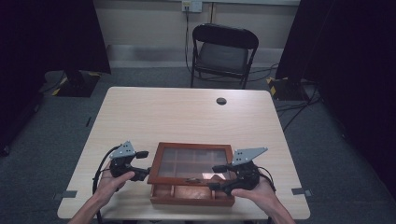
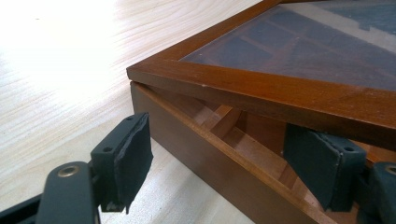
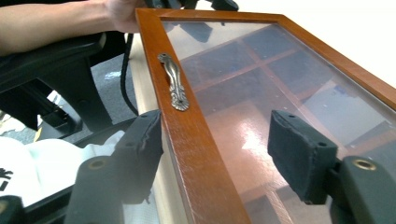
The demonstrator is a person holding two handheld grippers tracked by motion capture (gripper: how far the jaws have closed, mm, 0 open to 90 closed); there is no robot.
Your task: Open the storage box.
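Right gripper view: right gripper (image 3: 215, 154) straddles the lid (image 3: 196, 154), jaws apart; left gripper (image 2: 224, 158) seemingly unclamped around box wall (image 2: 196, 154).

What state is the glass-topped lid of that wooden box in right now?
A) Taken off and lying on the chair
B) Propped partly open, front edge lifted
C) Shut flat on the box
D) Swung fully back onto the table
B: in the left gripper view the lid stands clear of the wooden box wall, with a gap showing the dividers inside; the high view shows its front edge raised.

One wooden box (image 1: 191, 196), one chair (image 1: 223, 53), two grippers (image 1: 133, 164) (image 1: 223, 178); compartments perhaps nine.
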